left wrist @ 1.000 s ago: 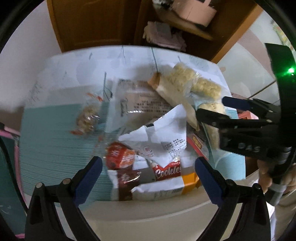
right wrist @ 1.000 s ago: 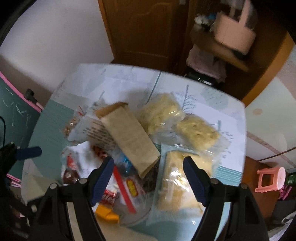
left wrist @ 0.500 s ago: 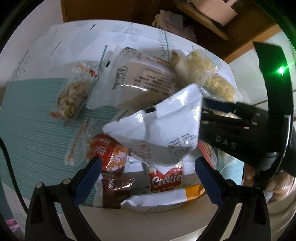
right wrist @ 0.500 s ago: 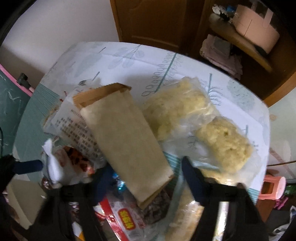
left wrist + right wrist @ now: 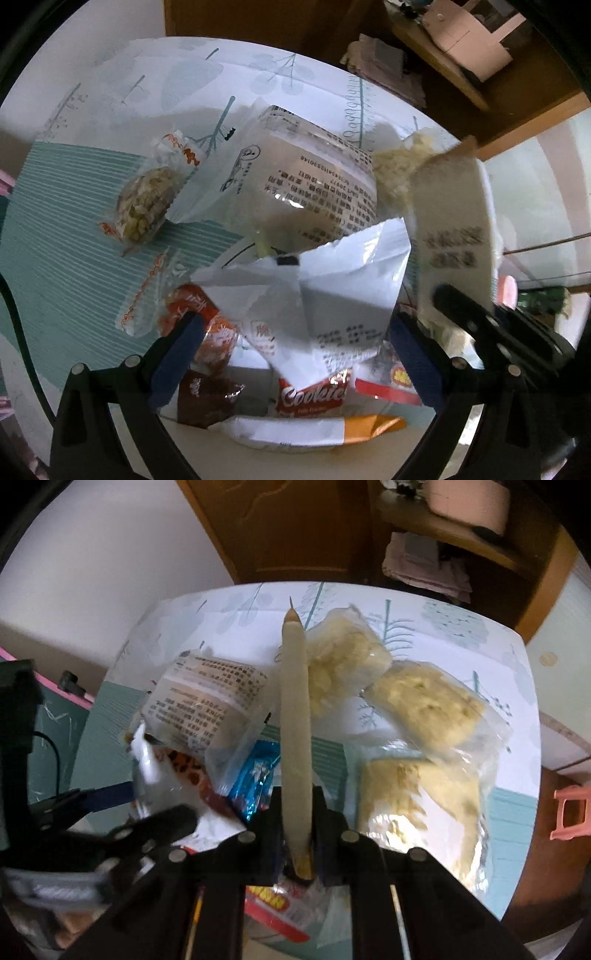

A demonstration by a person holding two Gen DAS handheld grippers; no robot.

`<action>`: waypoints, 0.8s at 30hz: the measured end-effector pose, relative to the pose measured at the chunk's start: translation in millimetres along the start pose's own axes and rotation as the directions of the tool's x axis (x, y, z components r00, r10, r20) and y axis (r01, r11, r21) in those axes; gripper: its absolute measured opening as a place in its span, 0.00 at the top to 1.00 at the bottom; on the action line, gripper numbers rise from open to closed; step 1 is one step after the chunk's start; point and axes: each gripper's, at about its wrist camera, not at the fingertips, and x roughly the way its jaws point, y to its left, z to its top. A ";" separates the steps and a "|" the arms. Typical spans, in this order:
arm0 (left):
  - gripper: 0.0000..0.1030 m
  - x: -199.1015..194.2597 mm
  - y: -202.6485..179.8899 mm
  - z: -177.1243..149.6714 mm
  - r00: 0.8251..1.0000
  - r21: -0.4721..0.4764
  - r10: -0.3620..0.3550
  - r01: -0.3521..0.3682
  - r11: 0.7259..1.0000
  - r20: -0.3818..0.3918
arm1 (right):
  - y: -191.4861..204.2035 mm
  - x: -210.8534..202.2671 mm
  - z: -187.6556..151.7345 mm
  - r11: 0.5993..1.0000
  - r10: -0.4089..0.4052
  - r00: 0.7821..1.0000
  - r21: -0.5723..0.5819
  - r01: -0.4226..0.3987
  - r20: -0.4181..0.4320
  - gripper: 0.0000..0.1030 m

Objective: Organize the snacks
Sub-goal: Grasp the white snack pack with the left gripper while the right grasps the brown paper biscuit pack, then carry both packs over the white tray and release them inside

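Black-framed left tool point(image 5: 293, 360) and right tool point(image 5: 297, 827), blue finger pads point(image 5: 177, 363), silver screws.

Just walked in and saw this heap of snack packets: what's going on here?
Someone is sorting snacks with two handheld grippers. The right gripper is shut on a flat tan packet, held on edge above the pile. The left gripper is open, hovering over a white pouch and a cookies pack. Other packets lie spread over the table.

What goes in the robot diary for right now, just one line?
right gripper: shut on tan packet, lifted | left gripper: open over snack pile | table: snacks unsorted
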 end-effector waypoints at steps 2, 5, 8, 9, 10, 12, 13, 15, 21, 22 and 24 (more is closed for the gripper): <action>0.08 2.5 -7.4 -2.0 0.999 -0.001 0.037 -0.037 0.999 0.010 | -0.2 -7.7 -5.2 1.000 -0.005 1.000 0.017 0.005 0.015 0.87; 0.30 -2.0 -11.1 -1.8 0.997 0.011 0.057 -0.058 0.998 0.044 | -5.7 -18.7 -10.0 0.999 -0.007 0.999 0.043 0.005 0.034 0.87; 0.54 -4.5 -5.9 -2.7 1.000 0.004 0.003 -0.003 1.000 0.025 | -4.8 -31.5 -14.5 0.998 -0.009 0.999 0.062 0.005 0.052 0.87; 0.56 -5.6 -4.6 -4.2 1.000 0.004 0.001 -0.001 1.000 0.025 | -4.1 -36.2 -16.9 0.998 -0.012 0.998 0.067 0.008 0.058 0.87; 0.59 -8.1 -3.9 -4.7 0.999 0.012 0.004 -0.005 1.000 0.039 | -4.1 -40.2 -19.7 0.997 -0.016 0.998 0.070 0.012 0.065 0.87; 0.62 -14.1 -3.6 -6.5 0.998 0.045 0.001 -0.004 0.999 0.061 | -1.4 -47.7 -24.8 0.997 -0.029 0.996 0.078 0.023 0.079 0.87; 0.63 -17.5 -4.2 -8.6 0.998 0.056 -0.003 -0.001 0.998 0.069 | 0.1 -50.6 -27.1 0.996 -0.034 0.996 0.081 0.027 0.085 0.87; 0.63 -26.7 -5.5 -9.3 0.996 0.086 -0.015 0.008 0.996 0.089 | 5.5 -60.1 -32.7 0.995 -0.045 0.994 0.094 0.035 0.102 0.87; 0.64 -78.4 -4.1 -20.0 0.985 0.184 -0.067 0.038 0.982 0.156 | 24.6 -95.2 -52.9 0.990 -0.091 0.981 0.126 0.070 0.169 0.87; 0.64 -91.0 -4.0 -23.6 0.982 0.203 -0.077 0.042 0.978 0.170 | 28.4 -100.7 -55.9 0.989 -0.099 0.979 0.130 0.076 0.179 0.87; 0.64 -113.3 -3.3 -28.0 0.977 0.239 -0.097 0.050 0.970 0.190 | 35.7 -114.4 -62.9 0.986 -0.118 0.973 0.142 0.090 0.200 0.87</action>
